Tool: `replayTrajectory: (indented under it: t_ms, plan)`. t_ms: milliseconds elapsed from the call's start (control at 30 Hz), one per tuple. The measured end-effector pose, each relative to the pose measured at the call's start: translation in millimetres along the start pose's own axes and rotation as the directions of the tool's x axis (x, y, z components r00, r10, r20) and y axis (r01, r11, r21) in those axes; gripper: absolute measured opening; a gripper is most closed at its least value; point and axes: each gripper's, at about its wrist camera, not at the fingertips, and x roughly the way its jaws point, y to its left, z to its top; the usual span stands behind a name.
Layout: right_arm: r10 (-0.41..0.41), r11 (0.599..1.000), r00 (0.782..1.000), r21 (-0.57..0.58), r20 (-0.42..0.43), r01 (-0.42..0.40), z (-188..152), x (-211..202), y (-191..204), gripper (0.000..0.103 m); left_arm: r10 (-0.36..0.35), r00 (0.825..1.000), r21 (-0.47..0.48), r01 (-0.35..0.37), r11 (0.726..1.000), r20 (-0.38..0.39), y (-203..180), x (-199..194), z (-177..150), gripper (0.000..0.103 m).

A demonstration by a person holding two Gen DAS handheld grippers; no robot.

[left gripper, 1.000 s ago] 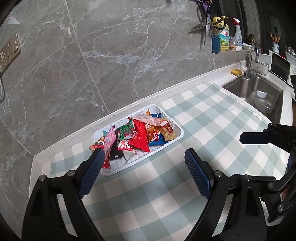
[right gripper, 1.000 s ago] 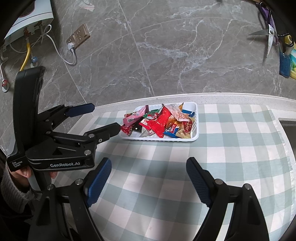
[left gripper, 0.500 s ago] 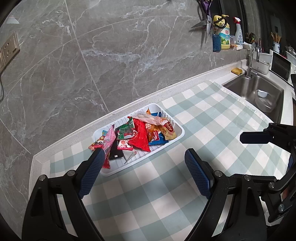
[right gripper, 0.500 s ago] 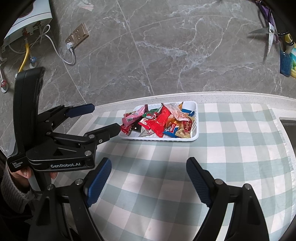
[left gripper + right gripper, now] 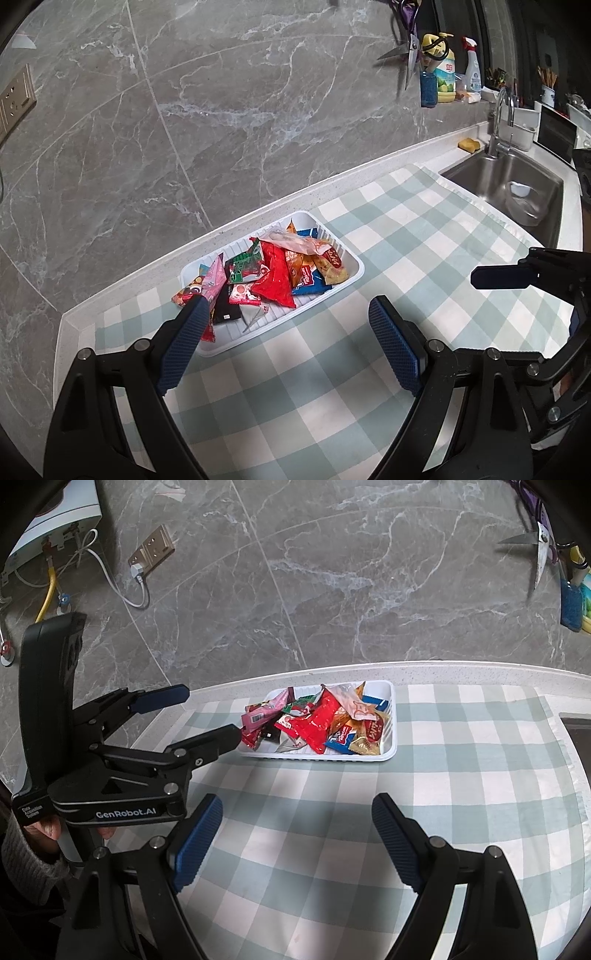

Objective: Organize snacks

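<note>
A white ribbed tray [image 5: 354,274] sits on the checked cloth close to the wall. It holds a loose pile of several snack packets, with a red packet [image 5: 275,277] in the middle. A pink packet [image 5: 212,280] hangs over the tray's left end. My left gripper [image 5: 286,310] hovers open just short of the tray, with nothing between its blue pads. In the right wrist view the tray [image 5: 393,716] lies farther off. My right gripper [image 5: 297,805] is open over bare cloth. The left gripper [image 5: 210,714] stands by the tray's left end.
The green-and-white checked cloth [image 5: 332,387] covers the counter. A steel sink [image 5: 517,184] with a faucet [image 5: 498,122] lies to the right. Scissors [image 5: 408,55] and bottles [image 5: 443,74] are by the marble wall. A hand in a grey sleeve [image 5: 26,853] holds the left gripper.
</note>
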Motion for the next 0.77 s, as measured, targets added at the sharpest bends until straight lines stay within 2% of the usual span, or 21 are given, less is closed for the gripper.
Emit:
replayTrajectory:
  t_ms: [767]
  plan:
    - [-0.005,1.0,1.0,0.007,-0.001,0.005,-2.0,5.9,-1.2,0.089,0.07,0.997,-0.022,-0.07,0.997,0.016,1.7,-1.3,-1.3,0.088]
